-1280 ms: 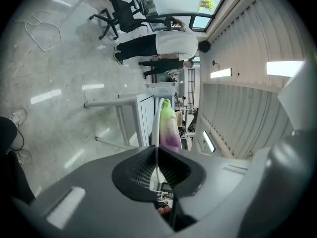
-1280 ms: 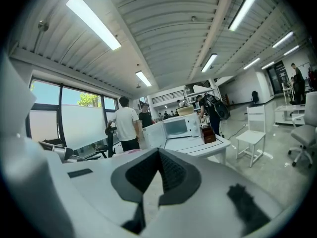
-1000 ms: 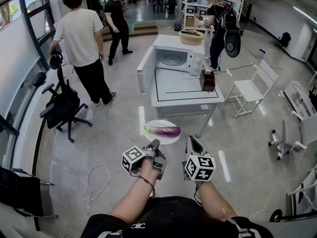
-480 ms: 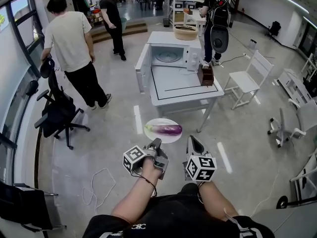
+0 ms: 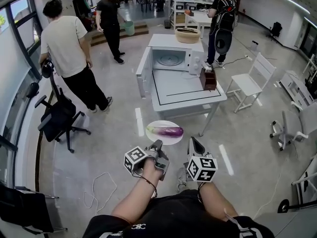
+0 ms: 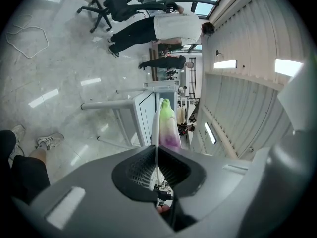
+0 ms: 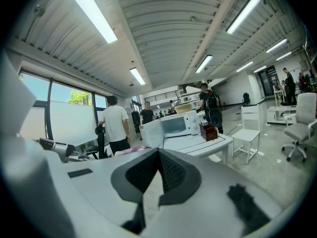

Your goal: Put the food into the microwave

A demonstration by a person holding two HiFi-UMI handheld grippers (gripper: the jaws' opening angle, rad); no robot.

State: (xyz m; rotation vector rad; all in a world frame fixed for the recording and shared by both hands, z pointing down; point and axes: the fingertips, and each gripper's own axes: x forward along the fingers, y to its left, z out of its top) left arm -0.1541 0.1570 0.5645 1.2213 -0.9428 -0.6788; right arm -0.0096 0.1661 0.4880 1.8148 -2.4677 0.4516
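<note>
A purple eggplant (image 5: 166, 131) lies on a white plate (image 5: 153, 136) held out over the floor. My left gripper (image 5: 157, 146) is shut on the plate's near rim; in the left gripper view the rim (image 6: 154, 128) runs as a thin white edge between the jaws of the left gripper (image 6: 156, 148), with the eggplant (image 6: 168, 125) beyond. Just right of the plate my right gripper (image 5: 191, 142) is shut with nothing in it, its jaws meeting in the right gripper view (image 7: 158, 151). The white microwave (image 5: 171, 58) stands on the far end of a white table (image 5: 185, 90), its door (image 5: 144, 71) swung open to the left.
A brown box (image 5: 208, 79) sits on the table's right edge and a basket (image 5: 187, 35) on the microwave. Three people stand beyond and left of the table. A black office chair (image 5: 58, 115) is at left, a white chair (image 5: 250, 82) at right, a cable (image 5: 99, 190) on the floor.
Both grippers and the plate have kept their hold and moved a little toward the table. The people in the background have shifted places slightly.
</note>
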